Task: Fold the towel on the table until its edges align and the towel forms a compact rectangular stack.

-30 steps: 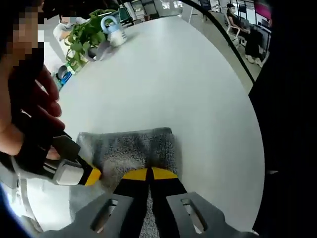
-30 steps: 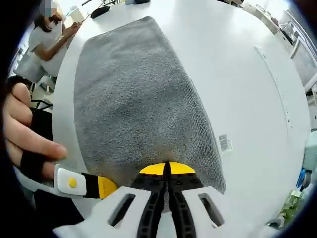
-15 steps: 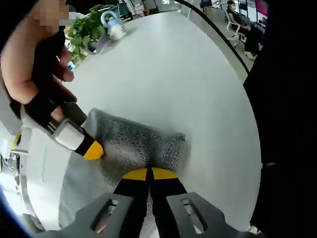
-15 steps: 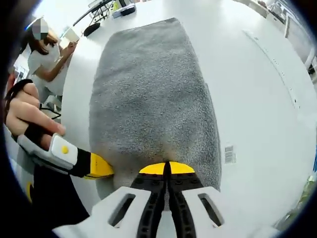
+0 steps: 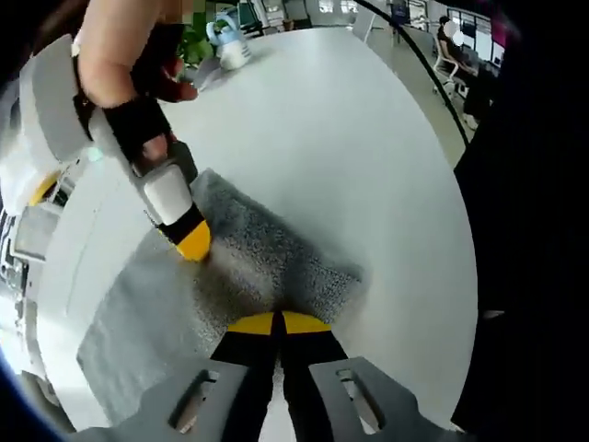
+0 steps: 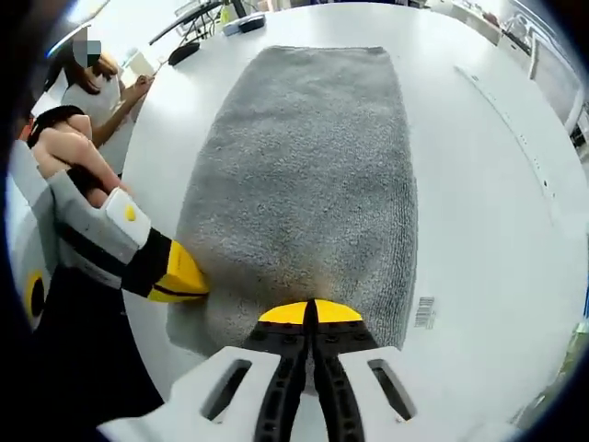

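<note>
— Where's the towel (image 6: 308, 180)?
— Flat on the white tabletop (image 6: 488, 184), folded. Left hand-held gripper (image 5: 277, 321) and right hand-held gripper (image 6: 313, 312) each clamp its near edge — jaws together.

Grey grippers, black jaws yellow-tipped; hand (image 5: 129, 55) wears black strap.

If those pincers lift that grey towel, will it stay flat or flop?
Probably flop: the towel is soft looped cloth, already creased near the left gripper. Likely light. Its nap should grip, not slip, in the right gripper.
</note>
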Available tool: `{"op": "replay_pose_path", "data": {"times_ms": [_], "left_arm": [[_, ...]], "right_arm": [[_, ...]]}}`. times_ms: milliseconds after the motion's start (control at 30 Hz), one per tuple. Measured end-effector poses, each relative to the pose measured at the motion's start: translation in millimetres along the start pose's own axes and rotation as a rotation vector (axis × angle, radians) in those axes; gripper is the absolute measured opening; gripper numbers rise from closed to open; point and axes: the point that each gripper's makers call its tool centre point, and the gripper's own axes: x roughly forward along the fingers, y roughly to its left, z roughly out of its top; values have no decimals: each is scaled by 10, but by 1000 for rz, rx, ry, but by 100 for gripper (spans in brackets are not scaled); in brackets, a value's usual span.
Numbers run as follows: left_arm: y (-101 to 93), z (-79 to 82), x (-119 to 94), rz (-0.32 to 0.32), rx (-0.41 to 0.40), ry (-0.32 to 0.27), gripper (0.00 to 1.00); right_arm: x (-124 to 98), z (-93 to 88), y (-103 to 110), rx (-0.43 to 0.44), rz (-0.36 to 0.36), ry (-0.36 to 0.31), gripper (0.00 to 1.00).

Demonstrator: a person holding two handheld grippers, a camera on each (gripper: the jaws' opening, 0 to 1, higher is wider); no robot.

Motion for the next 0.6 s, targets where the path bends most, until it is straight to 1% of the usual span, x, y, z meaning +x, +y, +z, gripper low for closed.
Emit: {"op": "replay_pose_path", "data": {"times_ms": [67, 167, 300, 367, 433, 500, 600], "left_arm": [[20, -22, -12, -4, -9, 8, 1], [26, -49, -23, -6, -45, 13, 1], [24, -73, -34, -8, -64, 19, 1], [21, -82, -37, 10, -61, 29, 1], [18, -88, -43, 29, -27, 42, 1], [11, -101, -51, 34, 0, 57, 1], [35, -131, -66, 30, -14, 70, 1]], "right_arm": [[-2, -14, 10, 2, -3, 4, 0], [-4, -34, 29, -2, -9, 5, 0], [-6, -61, 59, 6, -15, 0, 0], [-6, -74, 80, -15, -28, 8, 0], [-5, -77, 94, -28, -42, 16, 0], [-5, -90, 113, -42, -48, 24, 0], [-8, -110, 124, -40, -47, 28, 0]]}}
